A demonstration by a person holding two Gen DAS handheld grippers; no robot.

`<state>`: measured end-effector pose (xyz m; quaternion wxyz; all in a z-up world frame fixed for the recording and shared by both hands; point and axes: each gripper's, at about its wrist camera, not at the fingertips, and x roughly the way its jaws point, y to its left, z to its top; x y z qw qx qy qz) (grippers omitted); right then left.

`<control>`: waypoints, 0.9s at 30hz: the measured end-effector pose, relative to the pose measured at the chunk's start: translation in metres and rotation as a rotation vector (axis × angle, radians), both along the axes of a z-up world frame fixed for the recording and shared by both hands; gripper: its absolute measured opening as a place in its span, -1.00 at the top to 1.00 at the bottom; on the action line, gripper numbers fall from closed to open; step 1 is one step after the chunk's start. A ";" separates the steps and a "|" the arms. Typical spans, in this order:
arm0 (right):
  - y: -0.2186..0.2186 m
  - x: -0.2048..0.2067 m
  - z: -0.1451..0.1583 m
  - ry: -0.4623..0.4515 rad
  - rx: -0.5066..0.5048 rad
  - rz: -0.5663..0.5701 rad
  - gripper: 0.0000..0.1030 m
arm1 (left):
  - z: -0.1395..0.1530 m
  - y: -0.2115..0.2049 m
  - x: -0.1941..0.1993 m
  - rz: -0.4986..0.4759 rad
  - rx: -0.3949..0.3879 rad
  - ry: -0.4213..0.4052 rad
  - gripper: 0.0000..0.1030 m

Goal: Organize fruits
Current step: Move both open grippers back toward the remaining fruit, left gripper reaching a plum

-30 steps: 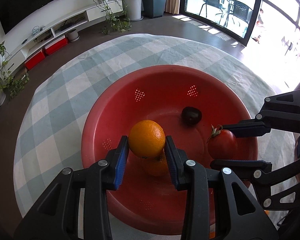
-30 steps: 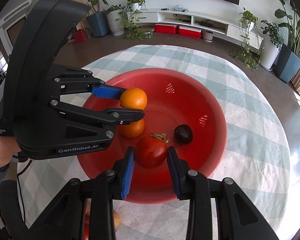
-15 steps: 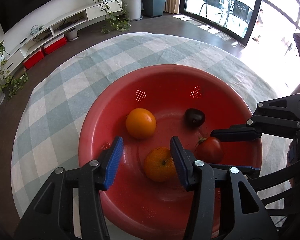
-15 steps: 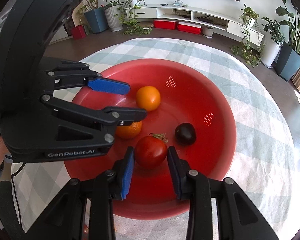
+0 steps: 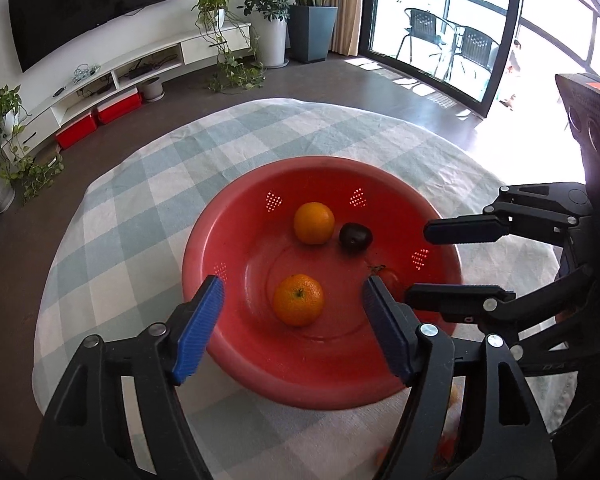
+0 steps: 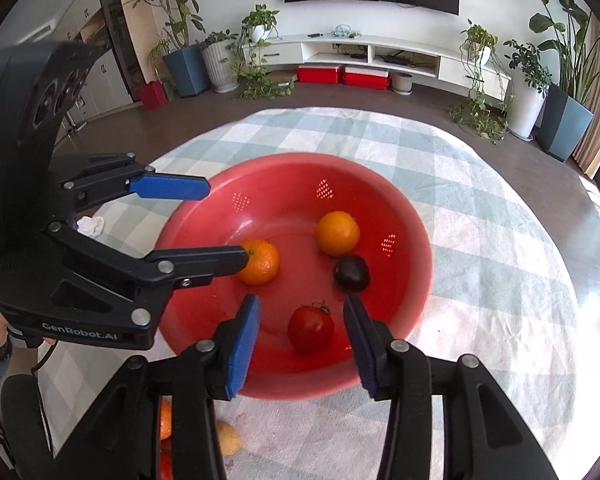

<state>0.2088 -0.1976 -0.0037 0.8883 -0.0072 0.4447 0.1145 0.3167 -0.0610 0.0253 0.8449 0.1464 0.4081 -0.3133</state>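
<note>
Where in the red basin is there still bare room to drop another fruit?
The basin floor is free between the near orange, the far orange and the back wall, on the left gripper's side. It is crowded where plum and tomato lie by the right gripper.

Both the left gripper [image 5: 292,312] and right gripper [image 6: 300,336] tilt downward, their jaws just opened, holding nothing.
</note>
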 end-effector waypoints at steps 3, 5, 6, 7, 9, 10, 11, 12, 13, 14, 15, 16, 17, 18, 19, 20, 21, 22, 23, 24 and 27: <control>-0.005 -0.029 0.016 -0.076 0.054 0.006 -0.26 | 0.015 0.017 -0.032 -0.001 -0.058 -0.028 -0.71; -0.008 -0.052 0.024 -0.116 0.100 0.010 -0.40 | 0.020 0.028 -0.058 0.000 -0.094 -0.039 -0.81; -0.012 -0.063 0.027 -0.131 0.121 0.007 -0.48 | 0.021 0.033 -0.071 0.003 -0.107 -0.043 -0.83; -0.014 -0.074 0.028 -0.143 0.138 0.003 -0.52 | 0.020 0.038 -0.085 -0.001 -0.121 -0.040 -0.88; -0.018 -0.098 0.029 -0.167 0.174 -0.006 -0.58 | 0.017 0.046 -0.113 -0.008 -0.152 -0.034 -0.89; -0.020 -0.110 0.028 -0.178 0.195 -0.015 -0.62 | 0.014 0.050 -0.126 -0.001 -0.166 -0.027 -0.90; -0.021 -0.123 0.026 -0.187 0.217 -0.025 -0.64 | 0.009 0.054 -0.140 0.002 -0.178 -0.016 -0.91; -0.023 -0.135 0.022 -0.195 0.242 -0.039 -0.69 | 0.004 0.057 -0.152 0.006 -0.186 -0.008 -0.92; -0.025 -0.146 0.018 -0.198 0.259 -0.055 -0.72 | -0.001 0.058 -0.165 0.011 -0.187 -0.005 -0.96; -0.025 -0.158 0.013 -0.197 0.270 -0.071 -0.72 | -0.007 0.060 -0.176 0.015 -0.182 -0.003 -0.99; -0.025 -0.167 0.008 -0.190 0.278 -0.086 -0.72 | -0.014 0.061 -0.186 0.016 -0.178 0.008 -0.99; -0.022 -0.176 0.003 -0.183 0.287 -0.100 -0.72 | -0.021 0.061 -0.193 0.013 -0.179 0.028 -0.99; -0.021 -0.183 -0.002 -0.177 0.294 -0.111 -0.72 | -0.028 0.061 -0.199 0.012 -0.180 0.047 -0.99; -0.019 -0.190 -0.005 -0.172 0.297 -0.119 -0.72 | -0.035 0.061 -0.203 0.015 -0.168 0.066 -0.99; -0.017 -0.197 -0.008 -0.172 0.299 -0.124 -0.72 | -0.043 0.060 -0.205 0.014 -0.141 0.087 -0.99; -0.016 -0.202 -0.010 -0.171 0.302 -0.125 -0.72 | -0.048 0.057 -0.207 0.003 -0.114 0.099 -0.99; -0.016 -0.205 -0.012 -0.165 0.304 -0.126 -0.72 | -0.053 0.055 -0.208 -0.016 -0.095 0.101 -0.99; -0.015 -0.207 -0.013 -0.160 0.307 -0.126 -0.72 | -0.056 0.053 -0.210 -0.039 -0.078 0.101 -0.99; -0.016 -0.211 -0.014 -0.159 0.309 -0.126 -0.71 | -0.058 0.050 -0.211 -0.058 -0.056 0.099 -0.99; -0.015 -0.213 -0.013 -0.163 0.308 -0.129 -0.71 | -0.060 0.048 -0.211 -0.075 -0.039 0.098 -0.98; -0.014 -0.218 -0.013 -0.166 0.303 -0.130 -0.68 | -0.067 0.041 -0.207 -0.109 -0.015 0.105 -0.94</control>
